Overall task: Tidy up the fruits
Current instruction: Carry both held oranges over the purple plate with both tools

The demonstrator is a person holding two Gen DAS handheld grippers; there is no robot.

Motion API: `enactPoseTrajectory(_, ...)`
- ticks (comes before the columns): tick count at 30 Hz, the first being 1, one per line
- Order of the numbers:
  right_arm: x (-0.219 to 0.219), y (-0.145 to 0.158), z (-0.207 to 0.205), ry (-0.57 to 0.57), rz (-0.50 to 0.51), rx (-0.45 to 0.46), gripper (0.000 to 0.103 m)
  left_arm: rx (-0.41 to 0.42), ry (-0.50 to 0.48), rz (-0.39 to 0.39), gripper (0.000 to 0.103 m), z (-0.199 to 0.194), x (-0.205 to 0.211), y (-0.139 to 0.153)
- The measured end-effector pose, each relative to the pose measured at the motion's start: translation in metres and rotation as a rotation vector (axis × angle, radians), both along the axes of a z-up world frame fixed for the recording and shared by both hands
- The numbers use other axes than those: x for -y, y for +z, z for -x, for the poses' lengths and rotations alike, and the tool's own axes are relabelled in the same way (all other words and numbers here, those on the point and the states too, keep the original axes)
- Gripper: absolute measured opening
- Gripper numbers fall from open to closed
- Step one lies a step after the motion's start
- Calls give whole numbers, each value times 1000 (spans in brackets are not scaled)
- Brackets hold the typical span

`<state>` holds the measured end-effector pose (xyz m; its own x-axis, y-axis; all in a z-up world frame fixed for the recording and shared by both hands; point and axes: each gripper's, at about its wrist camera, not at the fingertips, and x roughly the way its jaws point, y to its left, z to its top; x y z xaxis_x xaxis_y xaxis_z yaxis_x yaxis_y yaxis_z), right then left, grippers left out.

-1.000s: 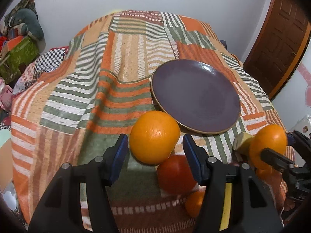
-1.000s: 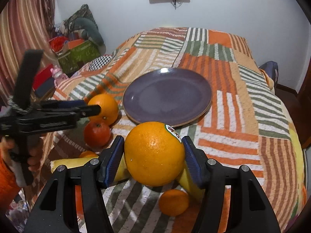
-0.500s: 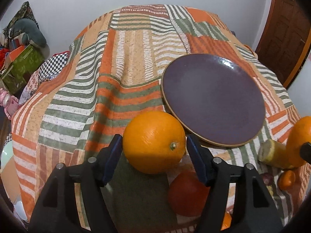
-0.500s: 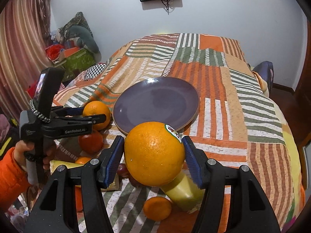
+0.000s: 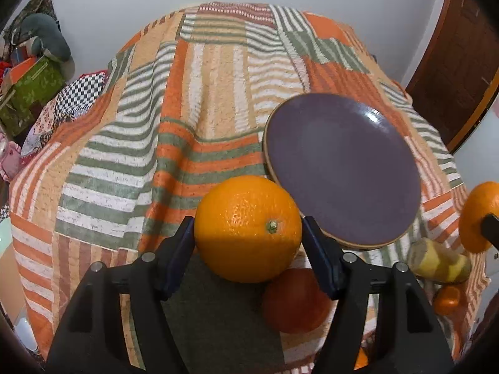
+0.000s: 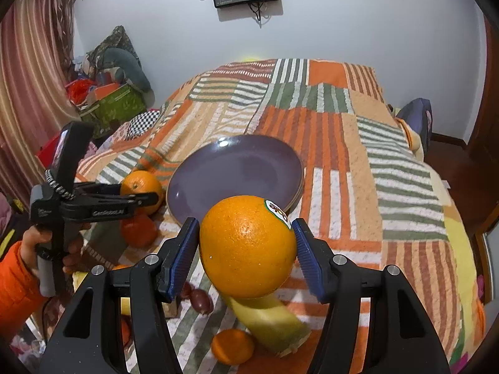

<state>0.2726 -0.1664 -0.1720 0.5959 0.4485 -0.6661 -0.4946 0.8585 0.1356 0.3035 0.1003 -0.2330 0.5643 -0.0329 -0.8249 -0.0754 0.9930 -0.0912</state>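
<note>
A purple plate (image 5: 343, 168) lies on the striped bedspread; it also shows in the right wrist view (image 6: 237, 171). My left gripper (image 5: 249, 237) is shut on a large orange (image 5: 248, 229), held just left of the plate's near rim. My right gripper (image 6: 246, 246) is shut on a stickered orange (image 6: 248, 247), lifted in front of the plate. That orange shows at the right edge of the left wrist view (image 5: 478, 216). The left gripper and its orange (image 6: 142, 188) show in the right wrist view.
On the bedspread (image 5: 187, 109) near the front edge lie a red tomato-like fruit (image 5: 294, 300), a yellow fruit (image 6: 268, 318), small tangerines (image 6: 232, 346) and dark small fruits (image 6: 201, 300). Boxes and clutter (image 6: 115, 103) stand left of the bed. A door (image 5: 455, 62) is right.
Both grippers have lifted with their oranges. The left closed from beside its orange onto it and raised it toward the plate. The right rose higher above the other fruits.
</note>
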Motion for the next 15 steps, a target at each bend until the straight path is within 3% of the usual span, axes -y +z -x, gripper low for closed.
enactPoseTrajectory(3,0,8,-6,-2,3,19,58,45,-14,-36,67,3,7,16)
enactPoseTrajectory(15,-9,47,-43,-18,25,146,58,187,-76,-32,67,-1,30,83)
